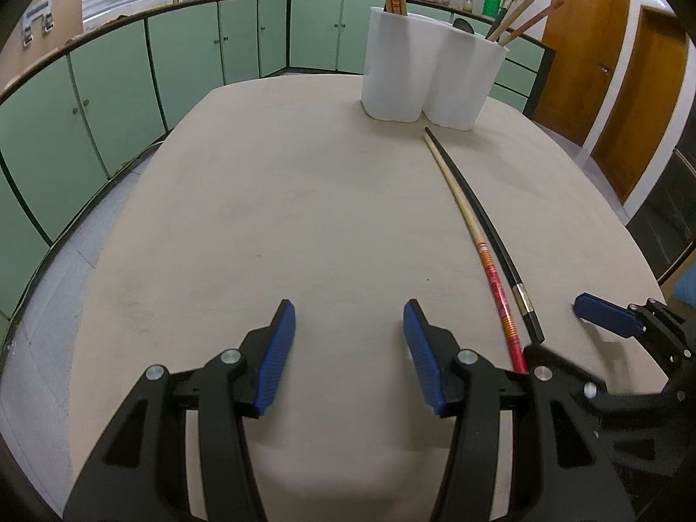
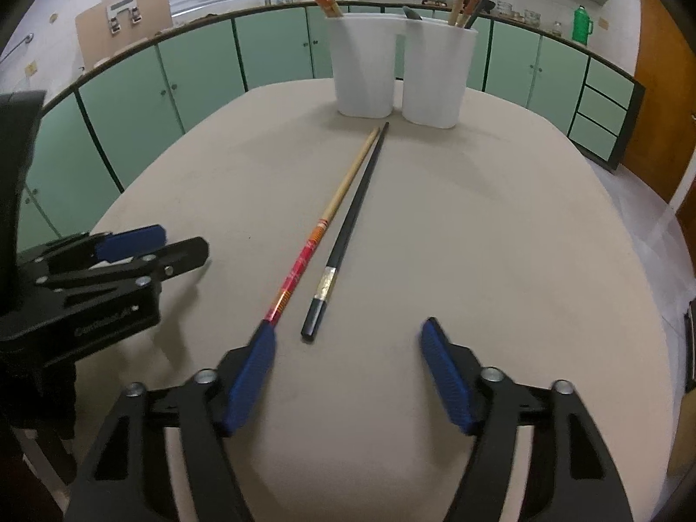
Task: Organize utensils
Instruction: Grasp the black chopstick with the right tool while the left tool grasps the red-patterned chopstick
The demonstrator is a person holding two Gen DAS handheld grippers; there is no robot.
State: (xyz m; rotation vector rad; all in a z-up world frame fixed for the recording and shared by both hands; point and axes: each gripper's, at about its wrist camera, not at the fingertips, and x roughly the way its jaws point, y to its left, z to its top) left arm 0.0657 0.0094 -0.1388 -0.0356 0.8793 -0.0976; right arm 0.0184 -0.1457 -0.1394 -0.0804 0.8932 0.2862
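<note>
Two chopsticks: a red-and-orange patterned wooden chopstick with a pale bare tip and a plain black chopstick with a metallic band are lying side by side on the beige tabletop, just ahead of the right gripper.
Long axis: both are running away from the tool, thick handle ends nearest the jaws, thin tips nearly meeting close in front of the white twin-cup plastic utensil holder.
Right tool: its jaws are standing roughly half apart and gripping nothing; the black handle end is sitting in the gap just ahead, and the red handle end is disappearing right at the tip of the left-hand blue pad; contact there I cannot tell.
Left tool: the left gripper is hovering off to the side, jaws part open and empty, both sticks lying beyond its right-hand finger.
Step in hand: looking like the pick-up approach, with several chopsticks already standing in the holder.
Next move: probably calling for centring on one handle end, dropping onto it, then closing; the sticks lying so near each other is risking a double grab.
</note>
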